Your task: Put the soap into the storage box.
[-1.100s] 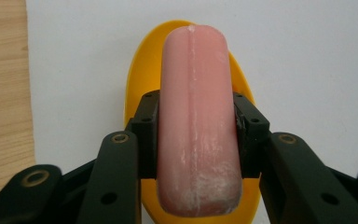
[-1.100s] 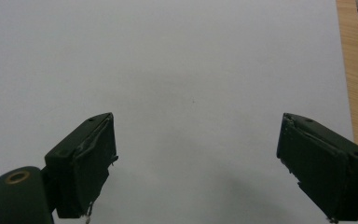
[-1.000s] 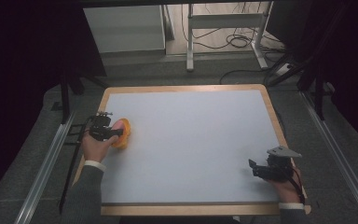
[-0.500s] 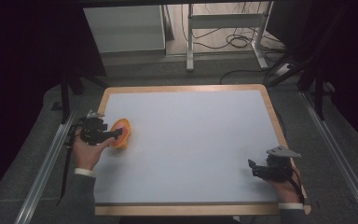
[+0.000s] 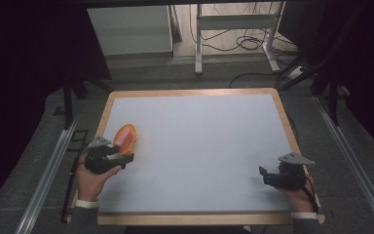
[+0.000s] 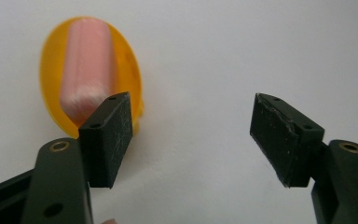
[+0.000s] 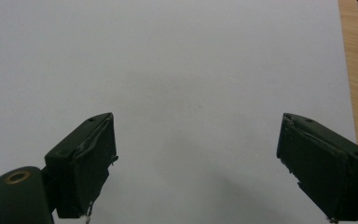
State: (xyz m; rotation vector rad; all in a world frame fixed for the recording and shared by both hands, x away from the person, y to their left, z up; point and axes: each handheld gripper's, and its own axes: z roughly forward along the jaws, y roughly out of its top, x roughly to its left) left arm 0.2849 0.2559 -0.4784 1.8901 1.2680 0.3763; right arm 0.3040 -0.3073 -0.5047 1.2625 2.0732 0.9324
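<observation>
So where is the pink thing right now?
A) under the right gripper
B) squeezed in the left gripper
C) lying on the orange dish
C: the pink roll lies on the orange dish, beyond the open left gripper, whose jaws hold nothing.

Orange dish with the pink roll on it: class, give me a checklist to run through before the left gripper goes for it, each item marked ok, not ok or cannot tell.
1. Left gripper open wide enough: ok, jaws stand well apart.
2. Nothing held in it: ok, bare white table between the jaws.
3. Centred on the orange dish: not ok, the dish sits off to the left jaw's side.
4. Pink roll lying on the dish: ok.
5. Right gripper out of the way: ok, open near the table's other edge.
6. Roll fixed to the dish: cannot tell.
</observation>
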